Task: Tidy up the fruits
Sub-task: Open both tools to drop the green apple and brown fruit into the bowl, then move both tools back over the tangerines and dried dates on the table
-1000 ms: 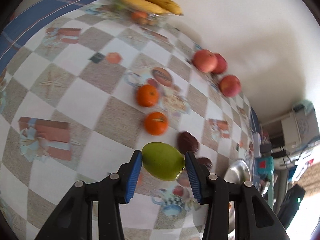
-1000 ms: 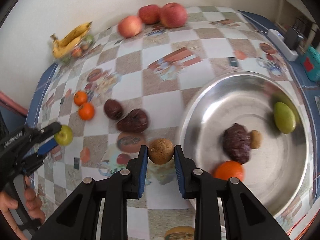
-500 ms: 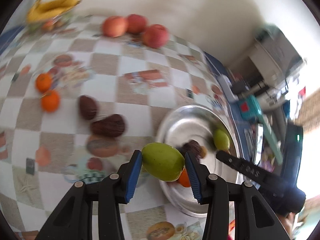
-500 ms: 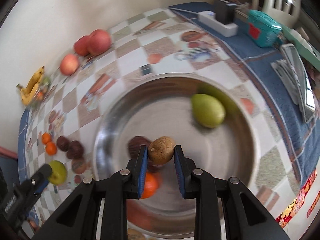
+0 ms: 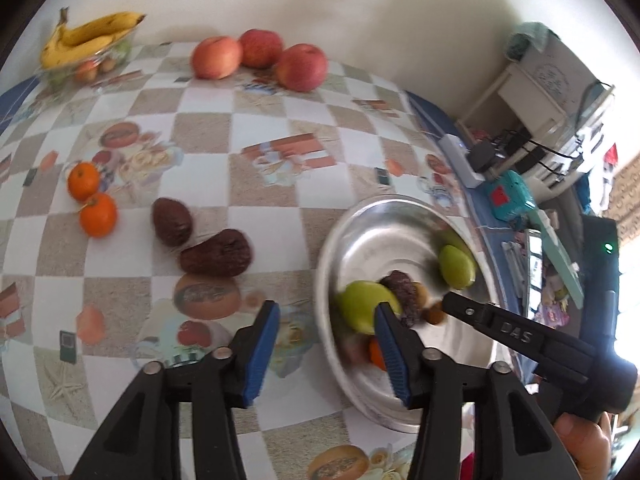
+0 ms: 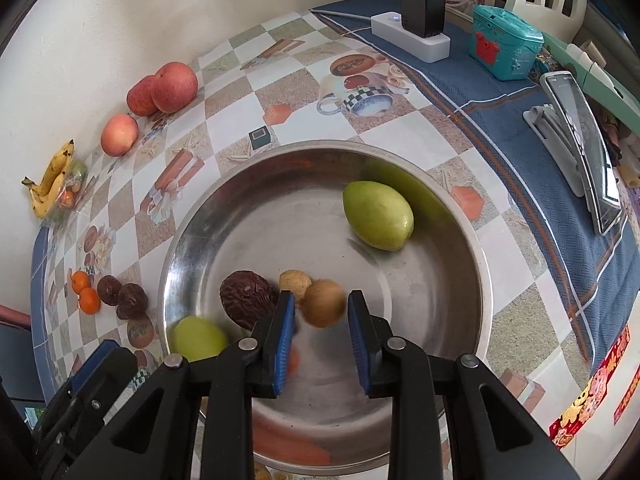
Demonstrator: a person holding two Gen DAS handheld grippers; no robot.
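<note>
A steel bowl [image 6: 460, 240] [image 5: 360, 232] holds a green fruit [image 6: 378, 216], a dark wrinkled fruit [image 6: 246, 300], a small tan fruit [image 6: 294, 280] and an orange [image 5: 376, 354]. My left gripper [image 5: 326, 344] is open at the bowl's left rim; a blurred green fruit [image 5: 366, 306] [image 6: 196, 338] lies free inside the bowl beyond it. My right gripper [image 6: 320, 340] is open over the bowl; a blurred brown round fruit [image 6: 323, 308] sits loose between its pads, touching neither.
On the checkered tablecloth [image 5: 260, 128] lie two oranges [image 5: 90, 200], two dark fruits [image 5: 200, 240], three apples [image 5: 260, 56] and bananas [image 5: 84, 38]. A power strip [image 6: 412, 36], teal box [image 6: 506, 42] and phone [image 6: 580, 140] sit at the right edge.
Both grippers opened. The left let go of the green fruit, which dropped into the bowl. The right let go of the brown fruit, which is falling free over the bowl.
</note>
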